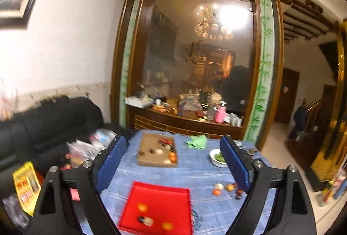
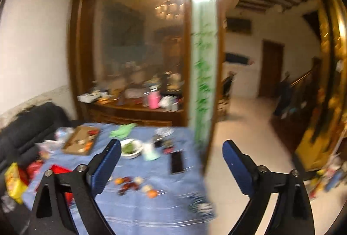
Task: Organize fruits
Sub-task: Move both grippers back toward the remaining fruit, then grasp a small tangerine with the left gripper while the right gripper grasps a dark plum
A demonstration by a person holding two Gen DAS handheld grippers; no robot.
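Observation:
A red tray (image 1: 160, 198) lies near on the blue tablecloth (image 1: 195, 172) and holds two orange fruits (image 1: 142, 207) and a dark-and-pale item. A cardboard tray (image 1: 149, 154) farther back holds several small fruits. Loose small fruits (image 1: 225, 188) lie on the cloth to the right; they also show in the right wrist view (image 2: 134, 186). My left gripper (image 1: 173, 144) is open and empty, high above the table. My right gripper (image 2: 171, 146) is open and empty, above the table's right side. The red tray (image 2: 59, 170) and cardboard tray (image 2: 74, 144) show at left there.
A white bowl of greens (image 1: 216, 158) (image 2: 130, 148), a green cloth (image 1: 196, 140), a cup (image 2: 149, 151) and a black phone (image 2: 177, 162) lie on the table. A black sofa (image 1: 43, 124) with bags is left. A wooden sideboard (image 1: 184, 122) stands behind.

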